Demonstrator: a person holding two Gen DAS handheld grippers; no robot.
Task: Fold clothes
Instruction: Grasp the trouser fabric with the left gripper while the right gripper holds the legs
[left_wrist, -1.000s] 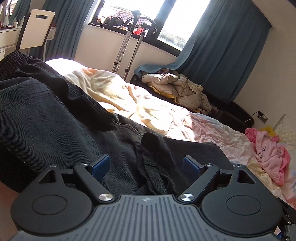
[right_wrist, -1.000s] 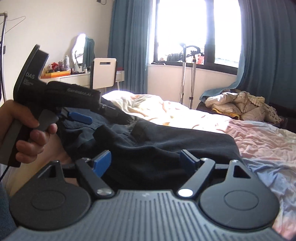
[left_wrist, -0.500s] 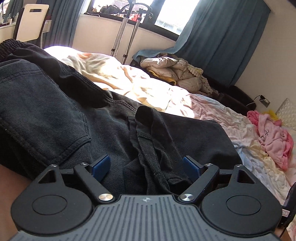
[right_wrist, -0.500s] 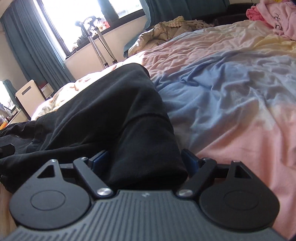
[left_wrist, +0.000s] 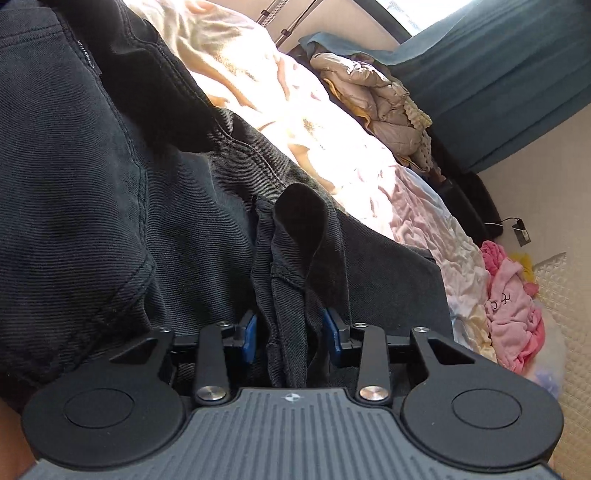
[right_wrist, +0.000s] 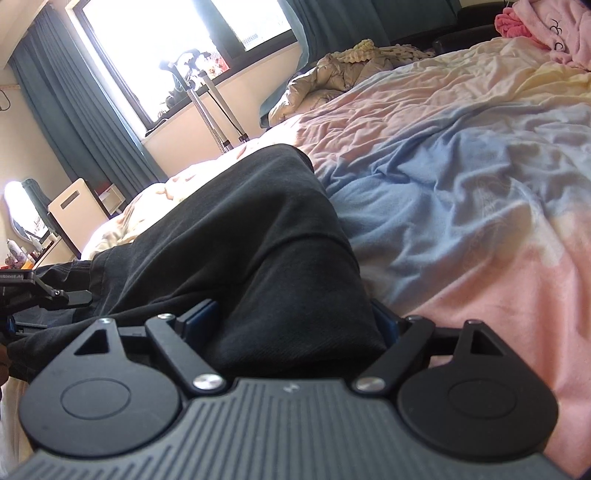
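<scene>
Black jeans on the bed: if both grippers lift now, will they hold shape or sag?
Likely sag: the black jeans already lie in soft bunched folds. Probably heavyish; the denim looks thick-seamed. The left gripper, closing on a gathered fold, should hold it.

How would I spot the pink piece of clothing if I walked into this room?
Start at the bed with its pastel sheet. Look to its far end, away from the black trousers, near the quilted cream pillow. The pink garment lies crumpled there, the only bright pink thing, with small dark marks printed on it.

One black trousers (left_wrist: 110, 192), two grippers (left_wrist: 290, 336)
</scene>
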